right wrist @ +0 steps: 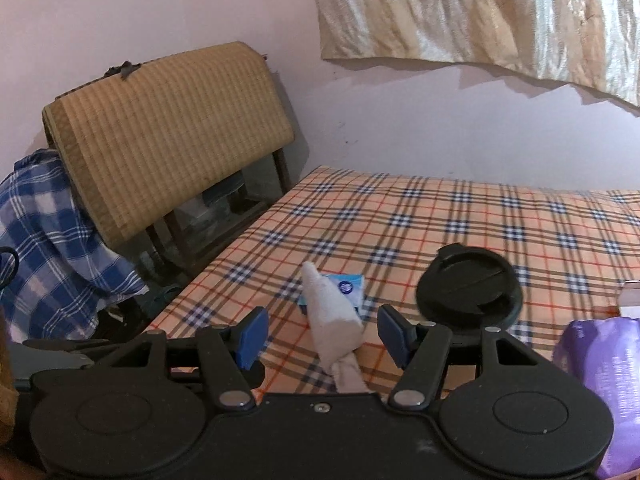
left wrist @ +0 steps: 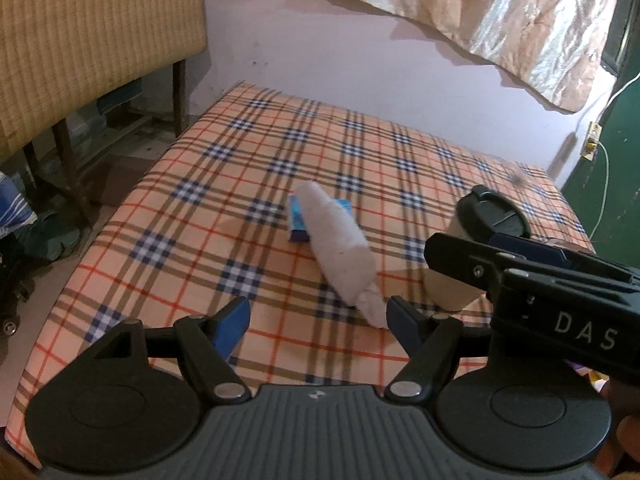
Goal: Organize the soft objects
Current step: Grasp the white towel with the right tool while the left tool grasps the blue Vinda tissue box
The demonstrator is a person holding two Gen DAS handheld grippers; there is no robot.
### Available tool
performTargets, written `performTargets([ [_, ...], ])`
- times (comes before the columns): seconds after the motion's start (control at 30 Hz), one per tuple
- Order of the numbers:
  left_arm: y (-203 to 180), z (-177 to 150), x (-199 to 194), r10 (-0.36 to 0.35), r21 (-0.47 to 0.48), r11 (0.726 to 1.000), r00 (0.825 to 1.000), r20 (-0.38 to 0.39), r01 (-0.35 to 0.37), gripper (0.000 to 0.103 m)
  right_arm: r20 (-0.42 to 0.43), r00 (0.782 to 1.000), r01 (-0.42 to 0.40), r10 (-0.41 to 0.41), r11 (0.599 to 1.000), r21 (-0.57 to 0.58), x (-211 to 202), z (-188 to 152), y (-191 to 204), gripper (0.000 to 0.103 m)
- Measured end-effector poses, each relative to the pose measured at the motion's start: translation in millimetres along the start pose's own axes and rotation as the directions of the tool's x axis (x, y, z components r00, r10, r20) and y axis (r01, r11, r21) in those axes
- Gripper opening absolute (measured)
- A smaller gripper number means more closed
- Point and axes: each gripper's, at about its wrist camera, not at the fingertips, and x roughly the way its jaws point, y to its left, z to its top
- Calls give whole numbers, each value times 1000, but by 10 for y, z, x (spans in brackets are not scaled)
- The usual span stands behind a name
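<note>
Fingers (right wrist: 250,336) spread, white roll (right wrist: 334,316) between

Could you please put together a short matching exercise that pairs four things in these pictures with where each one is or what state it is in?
Things:
1. rolled white cloth
2. blue packet
3. cup with black lid
4. left gripper

Descriptions:
A. open, holding nothing
B. flat on the plaid sheet, partly under the roll
C. upright, to the right of the roll
D. lying across the blue packet

Pairs: 1-D, 2-B, 3-C, 4-A
</note>
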Motion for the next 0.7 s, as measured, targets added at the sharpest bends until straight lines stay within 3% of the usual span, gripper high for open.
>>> performTargets([
  [0.37, 481, -114, 178, 63, -86, 994, 996, -55, -68, 80, -78, 997, 1, -1, 1000, 0, 463, -161, 46, 74],
  [0.7, 779, -124, 283, 78, -128, 988, 994, -81, -88, 81, -141, 986, 80, -88, 995, -62, 1102, -221, 184, 77],
])
